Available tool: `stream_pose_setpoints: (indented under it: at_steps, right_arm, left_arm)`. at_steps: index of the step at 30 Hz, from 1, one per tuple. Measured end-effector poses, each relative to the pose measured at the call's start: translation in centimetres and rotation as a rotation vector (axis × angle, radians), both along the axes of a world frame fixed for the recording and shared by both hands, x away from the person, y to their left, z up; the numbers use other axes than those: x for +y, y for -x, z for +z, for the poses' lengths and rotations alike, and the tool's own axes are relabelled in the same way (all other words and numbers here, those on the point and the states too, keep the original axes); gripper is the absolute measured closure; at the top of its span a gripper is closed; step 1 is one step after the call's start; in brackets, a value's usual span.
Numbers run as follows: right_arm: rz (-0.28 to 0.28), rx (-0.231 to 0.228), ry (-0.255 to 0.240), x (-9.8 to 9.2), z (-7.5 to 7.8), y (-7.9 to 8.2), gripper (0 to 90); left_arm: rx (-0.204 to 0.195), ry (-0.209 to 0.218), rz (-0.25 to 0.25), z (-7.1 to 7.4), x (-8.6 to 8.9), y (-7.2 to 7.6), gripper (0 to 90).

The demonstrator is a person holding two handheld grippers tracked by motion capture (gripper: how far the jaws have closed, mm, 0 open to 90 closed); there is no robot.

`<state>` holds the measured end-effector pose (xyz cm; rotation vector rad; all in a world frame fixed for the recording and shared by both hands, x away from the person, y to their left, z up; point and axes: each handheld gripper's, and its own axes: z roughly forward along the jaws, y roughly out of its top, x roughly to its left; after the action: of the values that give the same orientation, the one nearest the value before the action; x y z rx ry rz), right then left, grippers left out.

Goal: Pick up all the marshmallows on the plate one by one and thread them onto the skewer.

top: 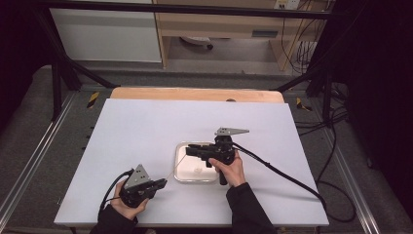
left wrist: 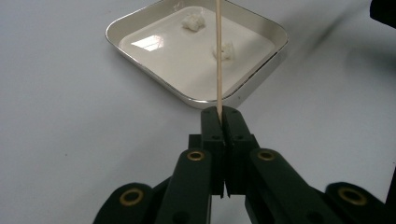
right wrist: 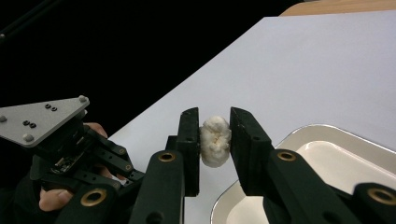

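My left gripper (left wrist: 222, 112) is shut on the near end of a thin wooden skewer (left wrist: 218, 56), which points out over a shallow white tray (left wrist: 173, 56). Two small white lumps (left wrist: 193, 22) lie in the tray, one of them (left wrist: 229, 51) right beside the stick. My right gripper (right wrist: 214, 116) is shut on a third white lump (right wrist: 215, 140), held above the tray's edge (right wrist: 327, 154). From above, the left gripper (top: 163, 184) sits near the front left, the right gripper (top: 189, 150) over the tray (top: 181, 176), and the skewer (top: 176, 165) slants between them.
The white table top (top: 146, 131) has open room on the left, at the back and on the right. A black cable (top: 282, 175) trails from the right gripper across the table's right side. The left gripper's grey plate (right wrist: 42, 119) shows beyond the right jaws.
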<state>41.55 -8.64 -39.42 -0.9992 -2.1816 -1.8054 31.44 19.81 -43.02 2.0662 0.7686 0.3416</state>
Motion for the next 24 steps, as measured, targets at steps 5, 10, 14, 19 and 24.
stream_pose_setpoints:
  at_steps: [5,10,14,19,24]
  right_arm:
    - [0.023,0.0,-0.021,-0.01,0.08,0.15,76.5]
    - [0.038,-0.008,-0.048,0.0,0.17,0.37,77.6]
    - [0.045,-0.005,-0.067,0.03,0.16,0.46,78.1]
    - [0.058,0.003,-0.086,0.03,0.21,0.63,78.4]
    - [0.064,0.0,-0.085,0.08,0.09,0.66,78.8]
  left_arm:
    - [0.003,-0.003,-0.005,-0.09,-0.11,-0.01,88.6]
    - [-0.009,-0.004,-0.004,-0.05,-0.22,0.1,88.7]
    - [-0.03,0.001,-0.006,0.11,-0.18,0.33,88.8]
    - [-0.04,-0.003,-0.013,0.11,-0.35,0.48,88.9]
    - [-0.045,0.004,-0.009,0.17,-0.4,0.56,88.9]
